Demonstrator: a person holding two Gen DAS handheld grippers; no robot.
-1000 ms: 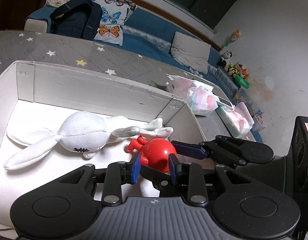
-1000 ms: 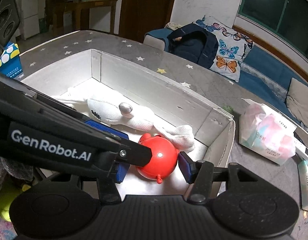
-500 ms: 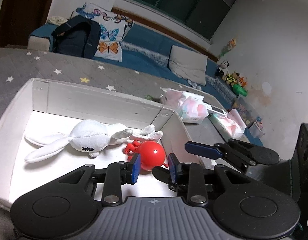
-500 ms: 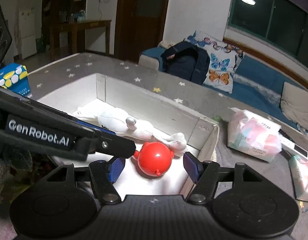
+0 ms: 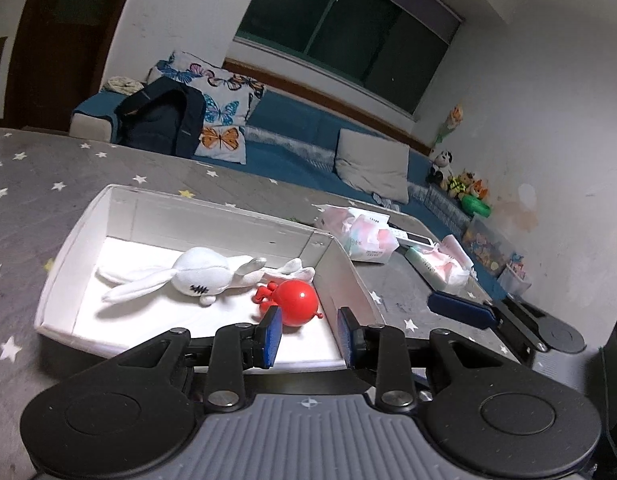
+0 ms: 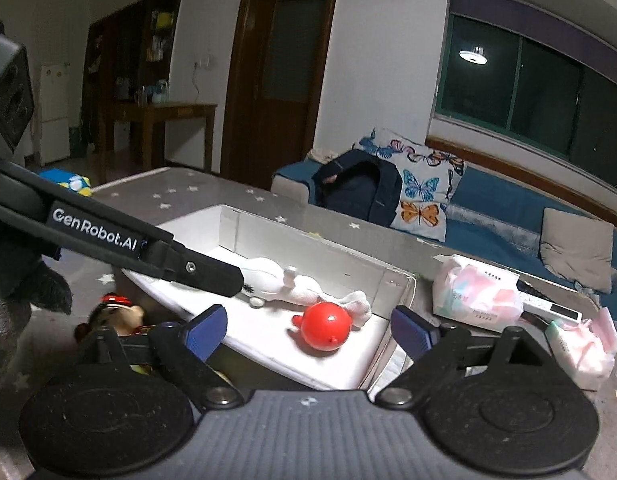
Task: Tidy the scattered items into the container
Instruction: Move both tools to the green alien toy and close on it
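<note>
Red toy [image 6: 324, 330], a smooth round ball-like figure with small nubs, is seen lying in the white box [image 5: 212, 216] on the star-patterned counter [image 5: 36, 168], touching the white plush rabbit [image 5: 196, 276]. It is judged light, hard and slippery, likely to roll; a hold across its widest part would be surest. The rabbit is judged soft and limp, best taken by the body. The left gripper [image 5: 308, 330] is held partly open and empty. The right gripper [image 6: 308, 328] is empty, its jaws opening. A small figure [image 6: 116, 312], possibly a doll, is seen outside the box.
</note>
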